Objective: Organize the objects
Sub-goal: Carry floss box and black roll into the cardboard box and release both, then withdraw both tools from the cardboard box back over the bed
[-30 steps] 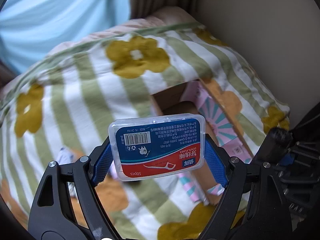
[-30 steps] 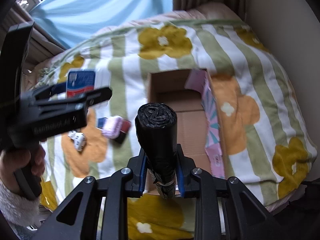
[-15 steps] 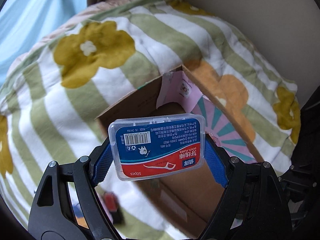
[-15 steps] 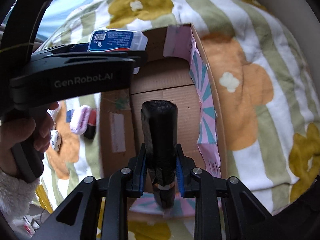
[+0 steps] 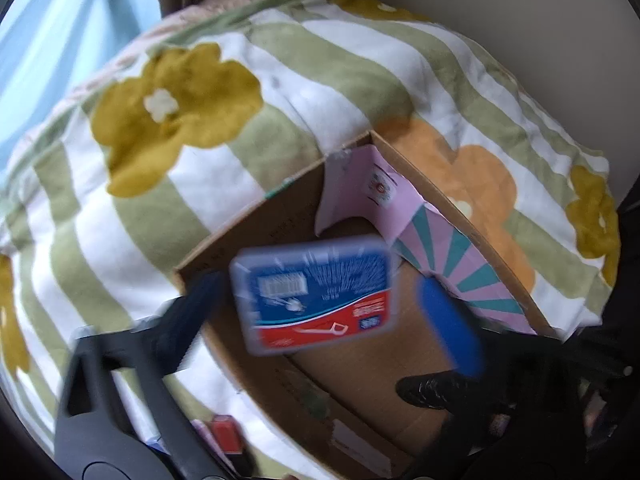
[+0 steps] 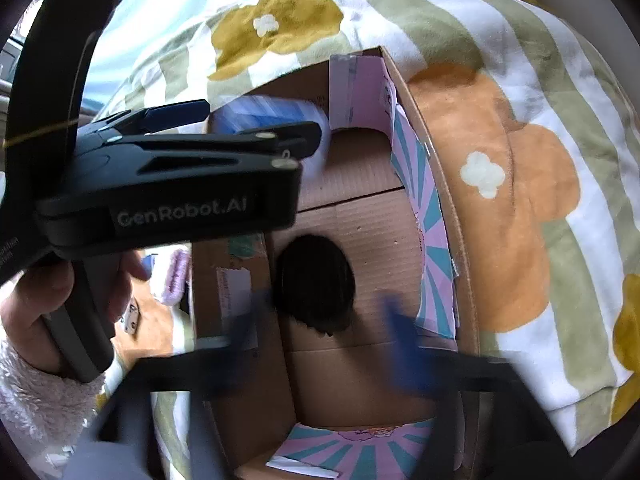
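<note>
Dropping both items into the cardboard box was the step in hand, judged from the frames. Left gripper had jaws opening, pads clear of the dental floss case; the case sat loose betw. them, blurred, over the box's far end, prob. mid-fall. Right gripper also had jaws opening, blue pads spread wide & blurred; the black bag roll showed end-on betw. them, untouched, over the box floor. Box lay on the flowered blanket, pink-teal flap along one wall.

To do it well: keep both grippers steady above the opening till items settle, avoid clipping the flap or rim, lift straight out w/o dragging anything.

Vs. the earlier frames: a sec ago the left jaws were clamped on the case & the right jaws clenched on the roll, both still short of the box. Now each tool was lower, over the box interior, jaws released. Small items outside the box still lay on the blanket, not yet sorted.
</note>
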Action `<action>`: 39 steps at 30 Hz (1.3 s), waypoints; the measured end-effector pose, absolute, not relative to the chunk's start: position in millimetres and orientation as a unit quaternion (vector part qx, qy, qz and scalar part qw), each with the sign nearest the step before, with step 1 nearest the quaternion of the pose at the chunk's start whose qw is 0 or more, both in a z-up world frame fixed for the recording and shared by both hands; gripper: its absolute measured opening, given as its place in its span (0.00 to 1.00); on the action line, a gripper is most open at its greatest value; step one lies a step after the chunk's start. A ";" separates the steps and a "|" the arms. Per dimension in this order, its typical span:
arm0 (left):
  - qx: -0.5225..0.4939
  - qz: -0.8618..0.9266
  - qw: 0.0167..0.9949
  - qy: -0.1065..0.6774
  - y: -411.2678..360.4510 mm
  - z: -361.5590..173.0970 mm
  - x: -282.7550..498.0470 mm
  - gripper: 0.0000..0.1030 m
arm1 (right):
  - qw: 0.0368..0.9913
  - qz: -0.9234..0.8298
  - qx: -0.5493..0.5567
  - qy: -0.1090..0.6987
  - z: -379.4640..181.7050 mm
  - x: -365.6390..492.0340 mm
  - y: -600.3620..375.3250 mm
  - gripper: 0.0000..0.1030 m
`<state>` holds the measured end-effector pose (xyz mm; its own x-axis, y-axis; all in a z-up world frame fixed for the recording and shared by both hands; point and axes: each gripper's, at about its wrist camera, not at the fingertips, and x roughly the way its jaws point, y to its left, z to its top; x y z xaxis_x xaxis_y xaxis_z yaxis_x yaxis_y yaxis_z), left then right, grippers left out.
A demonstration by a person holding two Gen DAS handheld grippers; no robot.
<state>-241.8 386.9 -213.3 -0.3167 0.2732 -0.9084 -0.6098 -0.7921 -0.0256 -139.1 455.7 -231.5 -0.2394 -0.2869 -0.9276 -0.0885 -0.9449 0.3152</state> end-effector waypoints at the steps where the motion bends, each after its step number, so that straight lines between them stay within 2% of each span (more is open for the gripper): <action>1: -0.510 0.796 0.280 0.164 386.4 -210.6 -241.3 1.00 | 0.062 -0.778 0.606 -0.156 -229.4 -136.2 457.4 0.99; 13: -0.512 0.794 0.284 0.165 377.2 -206.8 -242.5 1.00 | 0.057 -0.784 0.595 -0.167 -226.2 -132.5 451.7 0.99; 21: -0.511 0.796 0.282 0.160 369.6 -195.9 -234.9 1.00 | 0.046 -0.793 0.589 -0.146 -212.4 -132.6 446.5 0.99; 39: -0.486 0.832 0.243 0.111 306.5 -83.4 -176.3 1.00 | 0.070 -0.827 0.549 -0.097 -115.6 -98.2 405.7 0.99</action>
